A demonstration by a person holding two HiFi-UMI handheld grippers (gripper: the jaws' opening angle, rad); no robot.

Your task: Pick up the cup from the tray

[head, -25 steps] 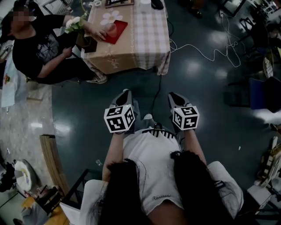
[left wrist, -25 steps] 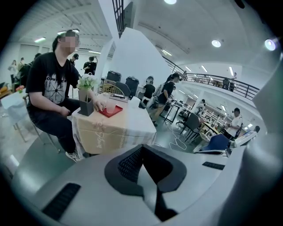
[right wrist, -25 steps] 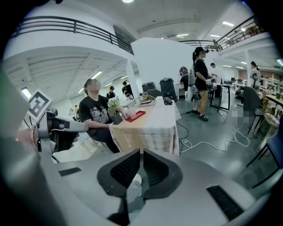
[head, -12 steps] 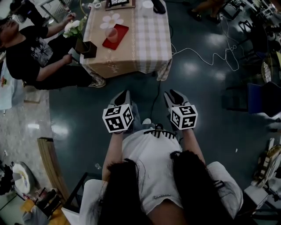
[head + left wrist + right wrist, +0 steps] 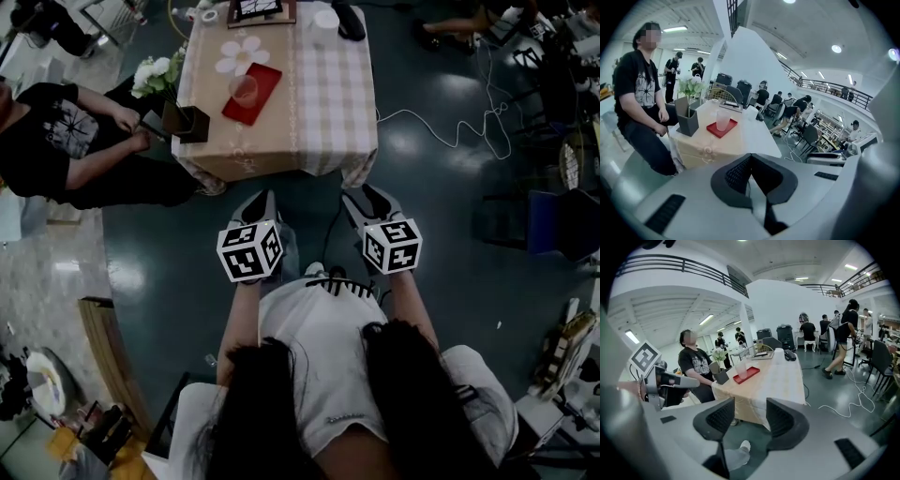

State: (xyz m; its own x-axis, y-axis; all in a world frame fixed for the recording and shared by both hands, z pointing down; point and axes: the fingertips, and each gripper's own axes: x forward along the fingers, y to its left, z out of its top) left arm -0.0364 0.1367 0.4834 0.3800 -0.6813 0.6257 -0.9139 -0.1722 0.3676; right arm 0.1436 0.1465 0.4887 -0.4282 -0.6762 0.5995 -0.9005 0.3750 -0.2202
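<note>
Cup upright on red tray on counter, well apart ahead, nearer the left hand-held gripper, jaws together and empty; right hand-held gripper jaws opening, nothing between.

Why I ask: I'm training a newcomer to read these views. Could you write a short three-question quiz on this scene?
1. True or false: the cup stands on the red tray.
2. What stands next to the tray, near the corner of the table?
A. a dark pot of white flowers
B. a kettle
C. a stack of plates
3. Fill in the gap: the left tongs are ___, with nothing between them.

Key
1. True.
2. A.
3. Shut.
</note>
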